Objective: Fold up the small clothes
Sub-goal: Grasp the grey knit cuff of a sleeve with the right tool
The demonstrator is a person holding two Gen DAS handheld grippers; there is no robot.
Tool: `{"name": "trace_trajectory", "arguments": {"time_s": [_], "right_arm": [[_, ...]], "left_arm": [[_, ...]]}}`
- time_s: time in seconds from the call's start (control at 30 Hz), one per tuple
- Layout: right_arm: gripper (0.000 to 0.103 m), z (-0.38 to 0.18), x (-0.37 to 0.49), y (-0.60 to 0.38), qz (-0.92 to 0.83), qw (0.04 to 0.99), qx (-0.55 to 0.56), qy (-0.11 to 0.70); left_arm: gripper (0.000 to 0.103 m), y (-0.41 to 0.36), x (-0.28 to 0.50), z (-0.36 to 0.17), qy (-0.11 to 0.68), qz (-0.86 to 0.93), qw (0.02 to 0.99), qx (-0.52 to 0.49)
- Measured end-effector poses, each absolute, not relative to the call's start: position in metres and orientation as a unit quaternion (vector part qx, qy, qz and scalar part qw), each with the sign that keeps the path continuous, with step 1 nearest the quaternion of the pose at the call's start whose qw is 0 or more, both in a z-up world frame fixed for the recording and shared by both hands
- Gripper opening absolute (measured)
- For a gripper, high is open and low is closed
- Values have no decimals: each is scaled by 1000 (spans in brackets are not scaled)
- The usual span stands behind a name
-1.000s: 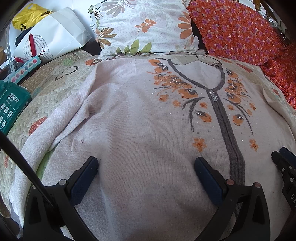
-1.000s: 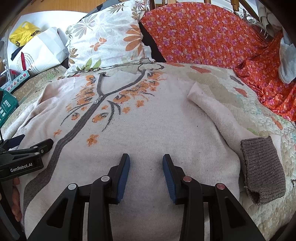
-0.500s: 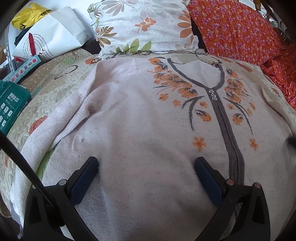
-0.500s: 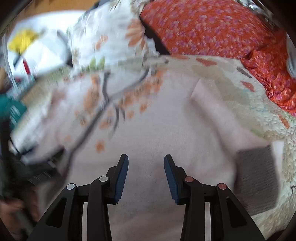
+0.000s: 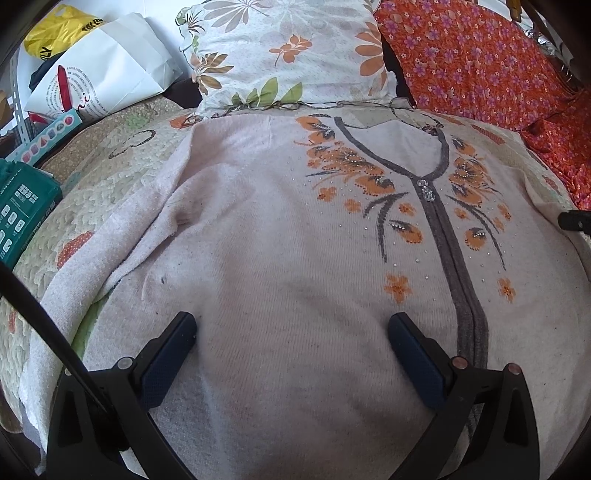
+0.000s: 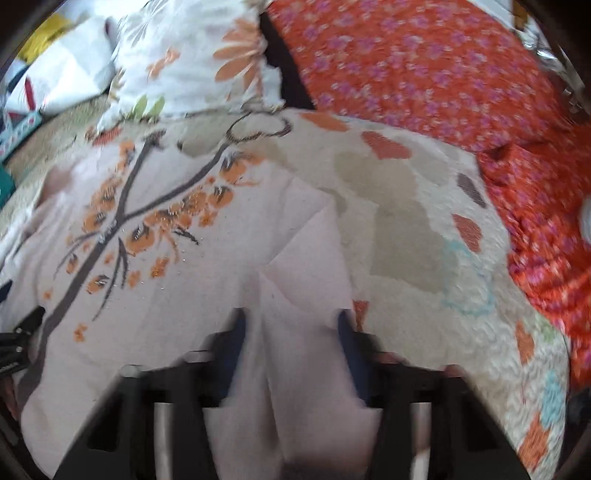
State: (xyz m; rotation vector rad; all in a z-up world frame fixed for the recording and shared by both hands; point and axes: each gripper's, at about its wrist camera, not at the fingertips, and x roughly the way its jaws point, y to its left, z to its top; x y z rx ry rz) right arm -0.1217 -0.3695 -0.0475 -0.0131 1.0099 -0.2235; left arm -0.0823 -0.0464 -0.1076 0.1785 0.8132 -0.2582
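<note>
A pale pink cardigan (image 5: 280,266) with orange flowers and a grey placket lies spread front-up on a quilted bedspread (image 5: 92,192). My left gripper (image 5: 291,336) is wide open, its fingers resting low over the cardigan's lower front, holding nothing. In the blurred right wrist view the cardigan (image 6: 155,280) lies to the left, and its right sleeve (image 6: 310,266) runs between the fingers of my right gripper (image 6: 291,328). That gripper is open with the jaws on either side of the sleeve. The right gripper's tip also shows at the edge of the left wrist view (image 5: 574,221).
A floral pillow (image 5: 288,55) and an orange flowered cushion (image 5: 480,62) stand at the head of the bed. A white paper bag (image 5: 99,70), a yellow bag (image 5: 55,31) and a green box (image 5: 22,206) sit at the far left.
My right gripper has swung right and forward over the cardigan's right sleeve, leaving the body of the cardigan. The grey cuff has gone out of its view. The left gripper has stayed put.
</note>
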Motion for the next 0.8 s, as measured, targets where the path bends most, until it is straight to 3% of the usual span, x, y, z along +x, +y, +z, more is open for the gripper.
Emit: {"name": "trace_trajectory", "arguments": {"time_s": [0.4,0.43,0.47,0.53,0.7,0.8], "right_arm": [[4,-23,-56,-515,-359,808,9,466],[7,-18,-60,-518,-358,812,19,460],[21,-11,-74,-522,-346,819,51,455],[36,-1,-99,-525,-316,828,99,451],[39,0,-185,-477,-169,845,153,484],[52,-13,-216,-444,-135,850,144,489]], "left_arm": [[103,-50,-81,-108,388,-125,909,87],[103,-50,-81,-108,388,-125,909,87],[103,-50,-81,-108,388,-125,909,86],[103,-51,-81,-108,388,-124,909,87],[103,-51,-81,-108,389,-123,909,87],[103,-49,-82,-105,395,-126,906,88]]}}
